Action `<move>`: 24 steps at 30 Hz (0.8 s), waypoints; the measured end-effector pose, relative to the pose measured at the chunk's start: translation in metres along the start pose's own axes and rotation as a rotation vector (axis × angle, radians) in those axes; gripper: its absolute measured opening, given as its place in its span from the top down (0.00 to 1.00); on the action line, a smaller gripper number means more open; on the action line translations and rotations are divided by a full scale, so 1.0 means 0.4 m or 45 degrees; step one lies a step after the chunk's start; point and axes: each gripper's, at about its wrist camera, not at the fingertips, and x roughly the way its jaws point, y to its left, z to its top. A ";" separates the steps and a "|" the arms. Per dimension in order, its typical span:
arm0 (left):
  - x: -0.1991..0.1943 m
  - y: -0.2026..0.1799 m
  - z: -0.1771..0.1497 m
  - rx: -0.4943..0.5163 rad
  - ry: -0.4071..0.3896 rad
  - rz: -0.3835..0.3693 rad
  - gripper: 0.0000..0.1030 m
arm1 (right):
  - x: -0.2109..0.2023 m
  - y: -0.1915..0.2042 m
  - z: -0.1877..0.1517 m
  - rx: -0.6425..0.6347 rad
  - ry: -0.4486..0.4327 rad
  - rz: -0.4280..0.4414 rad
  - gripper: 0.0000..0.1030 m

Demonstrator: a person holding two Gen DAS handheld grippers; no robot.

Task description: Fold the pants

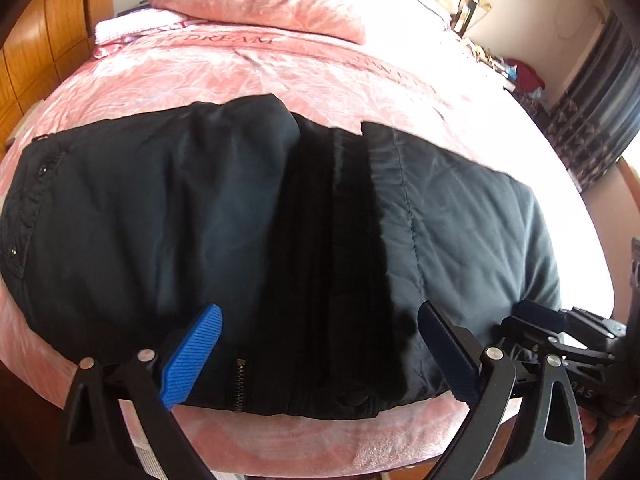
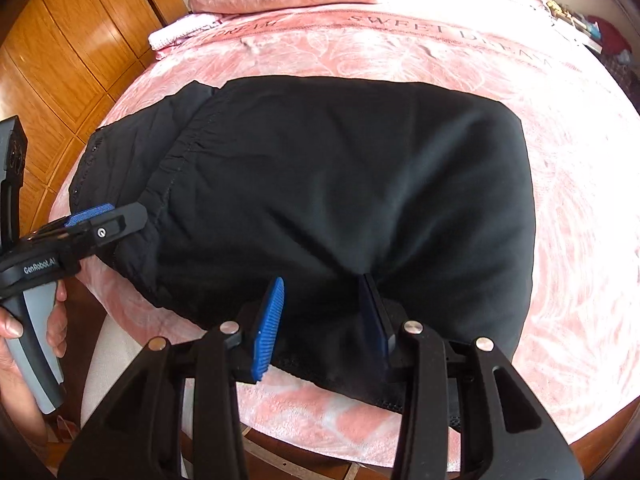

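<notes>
The black pants are lying folded on the pink bedspread, close to the near edge of the bed. One part is lying over the other, and a darker strip is showing between them in the left wrist view. A zipper is showing at the near edge of the pants, and small snaps are sitting along their left end.

The left gripper is hanging over the near edge of the pants. Its blue fingers are standing wide apart, with nothing pinched between them.

The right gripper is sitting over the near edge of the pants too, further to the right. Its fingers are apart. The cloth is bunching up at the tip of the right finger, but the pads are not squeezing it.

A hand is holding the gray handle of the left gripper.

A pink pillow is lying at the far end of the bed. A wooden wardrobe is standing along the left side.
</notes>
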 end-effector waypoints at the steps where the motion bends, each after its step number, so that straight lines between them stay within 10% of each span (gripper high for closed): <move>1: 0.021 -0.003 -0.003 0.006 0.026 0.023 0.03 | 0.006 0.001 -0.001 -0.008 0.002 -0.007 0.62; 11: -0.039 0.098 -0.018 -0.117 -0.017 -0.057 0.04 | -0.085 -0.011 0.003 0.073 -0.135 0.229 0.61; 24: -0.152 0.502 -0.107 -0.586 -0.046 0.055 0.06 | 0.000 0.217 0.082 -0.127 -0.042 0.400 0.61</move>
